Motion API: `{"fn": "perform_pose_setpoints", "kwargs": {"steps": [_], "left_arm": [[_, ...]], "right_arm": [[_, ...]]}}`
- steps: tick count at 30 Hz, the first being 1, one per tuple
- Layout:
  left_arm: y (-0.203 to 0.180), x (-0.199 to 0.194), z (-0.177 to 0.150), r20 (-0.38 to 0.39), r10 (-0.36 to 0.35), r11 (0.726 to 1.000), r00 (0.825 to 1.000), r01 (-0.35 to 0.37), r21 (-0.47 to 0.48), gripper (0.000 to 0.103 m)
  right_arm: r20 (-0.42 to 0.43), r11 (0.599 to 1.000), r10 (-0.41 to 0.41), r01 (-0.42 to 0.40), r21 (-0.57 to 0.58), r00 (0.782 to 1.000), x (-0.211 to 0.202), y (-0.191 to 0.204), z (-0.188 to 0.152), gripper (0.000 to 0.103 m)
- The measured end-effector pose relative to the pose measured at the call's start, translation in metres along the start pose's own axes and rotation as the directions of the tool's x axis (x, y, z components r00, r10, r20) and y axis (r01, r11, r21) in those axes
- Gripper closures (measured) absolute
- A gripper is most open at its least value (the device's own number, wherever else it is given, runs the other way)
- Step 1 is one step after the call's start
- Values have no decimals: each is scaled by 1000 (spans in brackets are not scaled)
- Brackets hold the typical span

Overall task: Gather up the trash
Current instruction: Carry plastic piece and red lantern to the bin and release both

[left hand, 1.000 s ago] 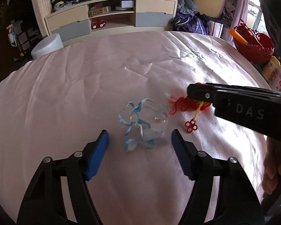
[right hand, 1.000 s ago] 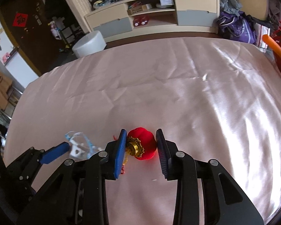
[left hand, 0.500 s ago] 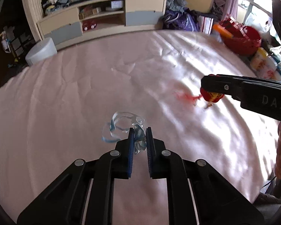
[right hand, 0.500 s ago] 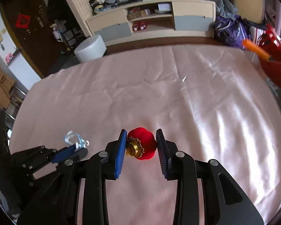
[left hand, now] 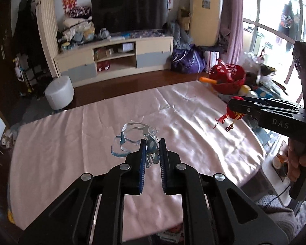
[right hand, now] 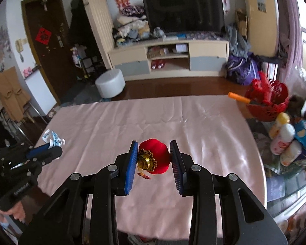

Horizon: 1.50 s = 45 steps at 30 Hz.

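My left gripper is shut on a crumpled clear plastic wrapper with blue strips and holds it above the pink tablecloth. The wrapper also shows in the right wrist view at the left gripper's tip. My right gripper is shut on a small red lantern ornament with a gold cap, lifted off the cloth. In the left wrist view the lantern hangs at the right with its red tassel dangling.
A red basket and several bottles stand beyond the table's right edge. A white round stool and a TV cabinet stand on the floor beyond the table's far edge.
My left gripper closed on the plastic wrapper and lifted it off the cloth. My right gripper rose with the lantern. Both views now sit much higher above the table.
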<state>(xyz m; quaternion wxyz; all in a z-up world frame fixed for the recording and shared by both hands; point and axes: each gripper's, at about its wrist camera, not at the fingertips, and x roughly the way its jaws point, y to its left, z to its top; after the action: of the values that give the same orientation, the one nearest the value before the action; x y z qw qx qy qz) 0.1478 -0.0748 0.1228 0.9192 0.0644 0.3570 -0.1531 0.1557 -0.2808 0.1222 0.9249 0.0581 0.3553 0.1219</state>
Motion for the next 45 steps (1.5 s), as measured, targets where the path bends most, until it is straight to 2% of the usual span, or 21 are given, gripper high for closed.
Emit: {"fn": "perform_pose_setpoints", "kwargs": {"steps": [5, 8, 12, 17, 23, 29, 39, 43, 45], "left_arm": [[-18, -54, -36, 36, -18, 1000, 999, 17, 14, 91], [-25, -68, -65, 34, -42, 999, 999, 42, 9, 91], [-33, -81, -114, 37, -67, 998, 997, 67, 6, 91], [-43, -87, -163, 65, -68, 998, 996, 69, -13, 91], [-37, -60, -216, 5, -62, 993, 998, 62, -98, 90], [-38, -27, -259, -70, -61, 986, 996, 50, -161, 90], [-35, 21, -297, -170, -77, 982, 982, 45, -185, 90], [-31, 38, -307, -220, -124, 973, 967, 76, -216, 90], [-30, 46, -313, -246, -125, 973, 961, 70, -222, 90]], "right_arm": [[41, 999, 18, -16, -41, 999, -50, 7, -31, 70], [47, 998, 44, -41, -52, 998, -67, 10, -57, 70], [38, 995, 88, -86, -48, 995, -76, 14, -101, 70], [32, 994, 85, -82, -75, 996, -68, 23, -143, 70], [8, 992, 98, -97, -81, 995, -58, 38, -190, 70], [-70, 990, 121, -126, -57, 990, -28, 46, -225, 70], [-173, 992, 116, -121, -21, 978, 23, 44, -260, 70], [-215, 992, 124, -127, 1, 969, 39, 41, -271, 70], [-236, 992, 124, -125, 10, 964, 47, 43, -279, 70]]}}
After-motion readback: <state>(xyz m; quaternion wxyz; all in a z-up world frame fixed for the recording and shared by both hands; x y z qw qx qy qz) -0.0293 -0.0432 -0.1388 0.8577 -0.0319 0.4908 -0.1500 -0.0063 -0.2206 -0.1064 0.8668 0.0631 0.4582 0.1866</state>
